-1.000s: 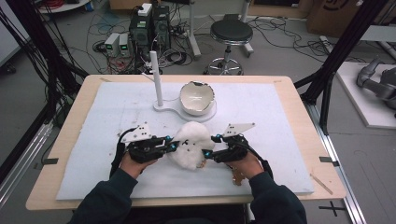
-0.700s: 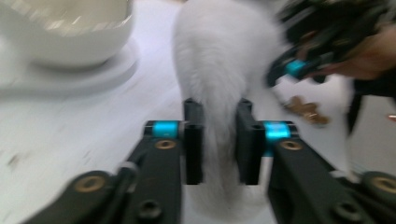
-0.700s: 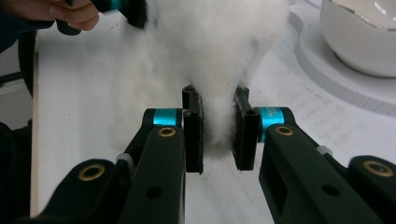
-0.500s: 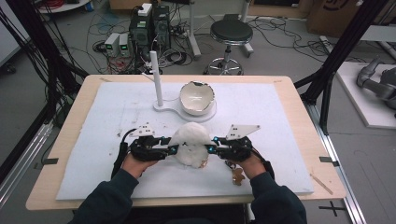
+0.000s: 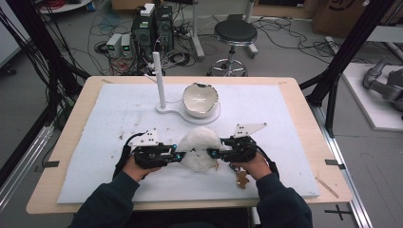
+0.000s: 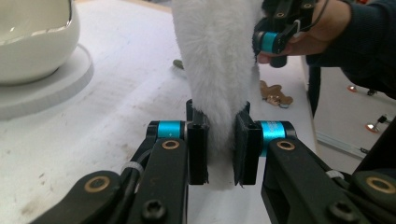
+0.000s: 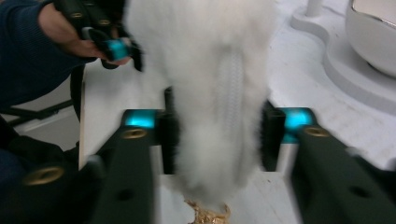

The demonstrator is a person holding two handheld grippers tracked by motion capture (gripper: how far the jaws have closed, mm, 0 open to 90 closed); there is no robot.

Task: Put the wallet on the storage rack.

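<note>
White fluffy cloth (image 5: 199, 148) pinched btwn L hand-held gripper (image 5: 179, 156) & R hand-held gripper (image 5: 210, 153).

no text, label, brand, number or sign could be read anywhere in these views; whatever print the floor equipment or cardboard boxes behind the table carried was too small and blurred to make out.

Two grippers (image 5: 179, 155) (image 5: 211, 153), one white furry cloth (image 5: 199, 148), one bowl (image 5: 200, 99), one stand (image 5: 160, 88)

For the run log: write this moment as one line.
left tool: shut on white furry cloth | right tool: shut on it | white bowl: untouched
</note>
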